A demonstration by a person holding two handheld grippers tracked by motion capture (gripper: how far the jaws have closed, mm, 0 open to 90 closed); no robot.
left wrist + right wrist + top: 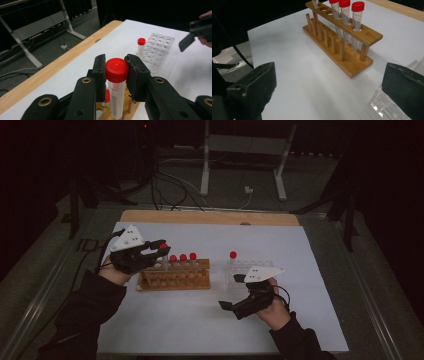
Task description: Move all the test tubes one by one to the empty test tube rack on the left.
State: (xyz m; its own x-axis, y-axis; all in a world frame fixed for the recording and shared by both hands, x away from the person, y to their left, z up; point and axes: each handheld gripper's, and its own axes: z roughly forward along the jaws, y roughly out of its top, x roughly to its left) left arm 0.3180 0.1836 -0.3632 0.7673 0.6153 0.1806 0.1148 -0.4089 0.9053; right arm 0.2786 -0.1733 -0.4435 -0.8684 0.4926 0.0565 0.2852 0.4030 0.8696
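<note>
My left gripper (161, 249) is shut on a red-capped tube (116, 72) and holds it upright just above the left end of a wooden rack (175, 279). The pads press on the tube's cap from both sides. Three more red-capped tubes (183, 257) stand in the rack's right half. A clear plastic rack (250, 267) to the right carries one red-capped tube (233, 254) at its far left corner. My right gripper (232, 291) rests low in front of the clear rack, open, with nothing between its jaws (329, 85). The held tube's pointed tip (315, 3) hangs over the wooden rack (347, 60).
A white sheet (200, 320) covers the table, with a wooden strip (210, 216) along the far edge. Beyond the table stand a metal frame (242, 160) and floor cables. The surroundings are dark.
</note>
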